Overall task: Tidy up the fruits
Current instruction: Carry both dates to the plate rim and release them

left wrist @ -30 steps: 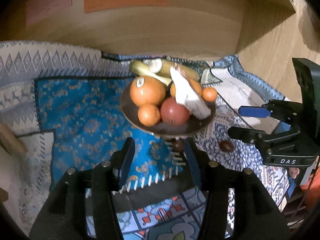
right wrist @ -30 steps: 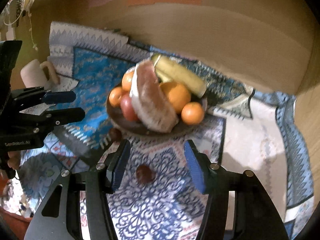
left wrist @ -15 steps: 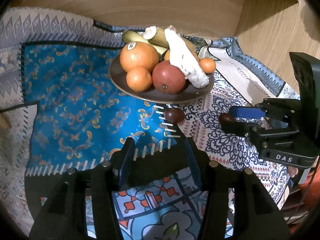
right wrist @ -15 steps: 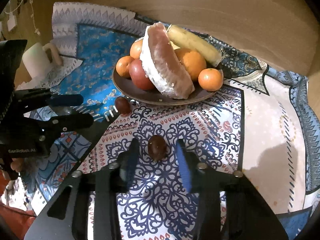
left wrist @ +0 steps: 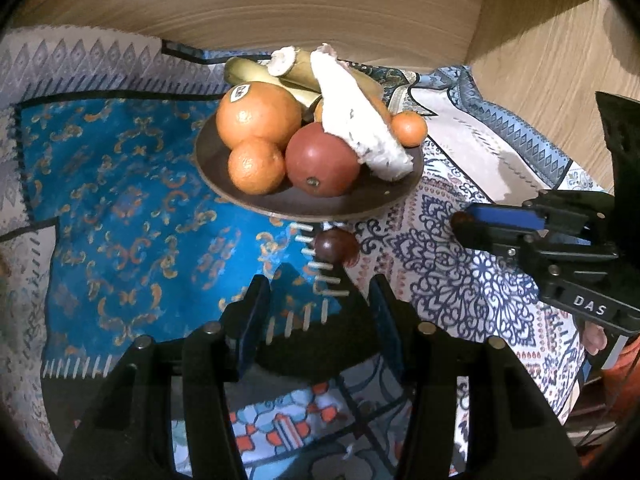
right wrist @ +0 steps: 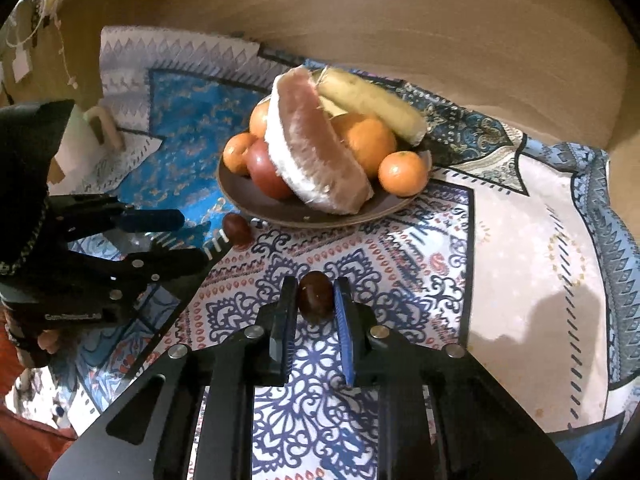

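Observation:
A brown plate (left wrist: 320,206) (right wrist: 248,196) holds oranges (left wrist: 258,114), a red apple (left wrist: 322,160), a pomelo wedge (right wrist: 316,152) and bananas (right wrist: 372,100). A small dark brown fruit (left wrist: 335,245) (right wrist: 237,227) lies on the cloth just in front of the plate. My left gripper (left wrist: 318,300) is open, a little short of it. My right gripper (right wrist: 316,300) is shut on a second dark brown fruit (right wrist: 316,296), low over the cloth; in the left wrist view it (left wrist: 460,226) sits at the right.
A patterned cloth (right wrist: 440,264) covers the surface. Wooden walls (left wrist: 320,4) close off the back and the right side. A pale mug (right wrist: 86,136) stands at the far left in the right wrist view.
Both grippers moved forward and down toward the loose dark fruits. My right gripper closed around one of them. My left gripper stayed open.

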Motion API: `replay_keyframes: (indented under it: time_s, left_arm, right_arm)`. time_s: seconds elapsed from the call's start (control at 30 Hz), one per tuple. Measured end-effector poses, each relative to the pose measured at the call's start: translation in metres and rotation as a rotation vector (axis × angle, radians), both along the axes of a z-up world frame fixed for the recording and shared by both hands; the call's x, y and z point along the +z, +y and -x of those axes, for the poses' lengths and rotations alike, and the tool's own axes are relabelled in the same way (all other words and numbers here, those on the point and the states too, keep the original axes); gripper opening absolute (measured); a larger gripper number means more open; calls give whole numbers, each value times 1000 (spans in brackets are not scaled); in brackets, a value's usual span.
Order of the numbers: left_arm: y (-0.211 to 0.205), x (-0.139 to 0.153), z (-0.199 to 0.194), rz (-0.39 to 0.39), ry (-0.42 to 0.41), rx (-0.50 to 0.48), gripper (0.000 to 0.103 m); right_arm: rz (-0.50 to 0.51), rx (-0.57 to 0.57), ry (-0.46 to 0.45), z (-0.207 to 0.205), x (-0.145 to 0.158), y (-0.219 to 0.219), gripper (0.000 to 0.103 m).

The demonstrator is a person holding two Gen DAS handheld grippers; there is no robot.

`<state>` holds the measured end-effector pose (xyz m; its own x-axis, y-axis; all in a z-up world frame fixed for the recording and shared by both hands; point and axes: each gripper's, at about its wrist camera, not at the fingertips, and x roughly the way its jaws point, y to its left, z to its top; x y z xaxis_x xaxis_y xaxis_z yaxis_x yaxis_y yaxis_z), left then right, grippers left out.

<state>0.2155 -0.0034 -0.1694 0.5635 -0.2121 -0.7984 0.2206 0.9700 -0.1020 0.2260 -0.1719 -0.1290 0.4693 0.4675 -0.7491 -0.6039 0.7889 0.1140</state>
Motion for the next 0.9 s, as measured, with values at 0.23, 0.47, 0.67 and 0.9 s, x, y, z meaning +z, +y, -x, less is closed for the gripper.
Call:
replay_keyframes:
  time_s: [0.23, 0.47, 0.67, 0.9]
  left_arm:
    - [-10, -5, -26, 14, 43, -22, 51]
    - [-20, -7, -32, -16, 29, -32, 31]
    - [-17, -4, -32, 4, 23, -29, 28]
    - [-5, 11, -22, 6, -19, -9, 28]
  right_arm:
    - [-22, -31, -2, -4, 5, -11, 17]
    - [-26, -45, -7, -4, 6, -15, 17]
    - [-34, -50, -20, -5, 9, -15, 17]
    - [-45, -45, -44, -10, 15, -13, 17]
